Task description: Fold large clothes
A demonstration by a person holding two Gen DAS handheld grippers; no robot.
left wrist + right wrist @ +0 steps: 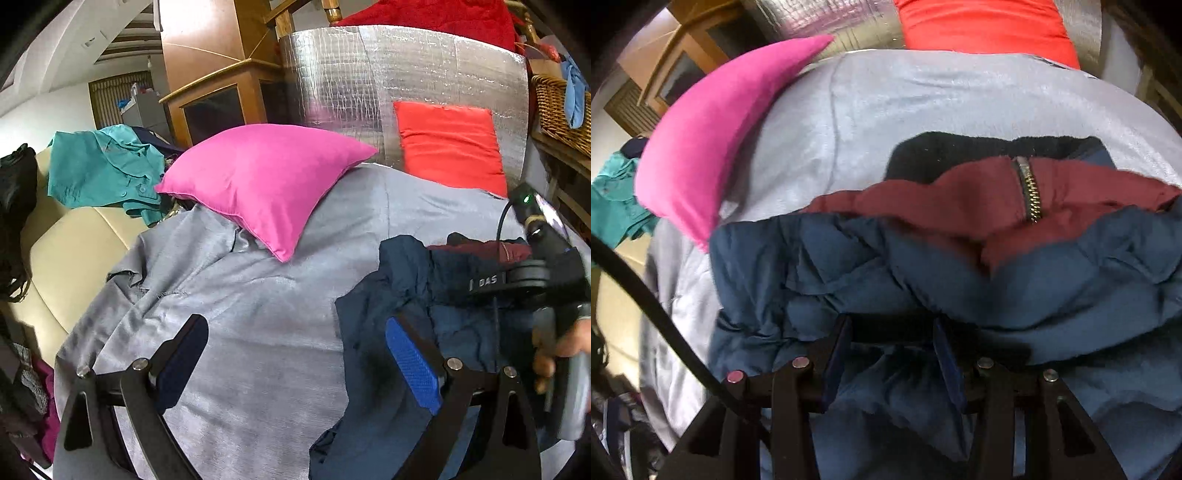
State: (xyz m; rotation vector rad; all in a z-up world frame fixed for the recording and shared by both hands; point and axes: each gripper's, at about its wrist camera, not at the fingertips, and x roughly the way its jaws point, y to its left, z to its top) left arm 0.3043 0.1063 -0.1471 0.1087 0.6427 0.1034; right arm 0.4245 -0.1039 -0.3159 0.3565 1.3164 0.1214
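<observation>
Beside the pink cushion (266,184) our navy puffer jacket (923,266) lies crumpled: soft, light, slippery. Right gripper (892,354) half-spread, pads astride a fold; left gripper (295,354) spread, empty. We'd grab the hem.

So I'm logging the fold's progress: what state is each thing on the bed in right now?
navy puffer jacket: crumpled, unfolded, maroon lining showing
zipper: closed where visible
pink cushion: lying on the grey bedspread
left gripper: jaws open, empty
right gripper: jaws partly closed astride a jacket fold, grip unclear
</observation>
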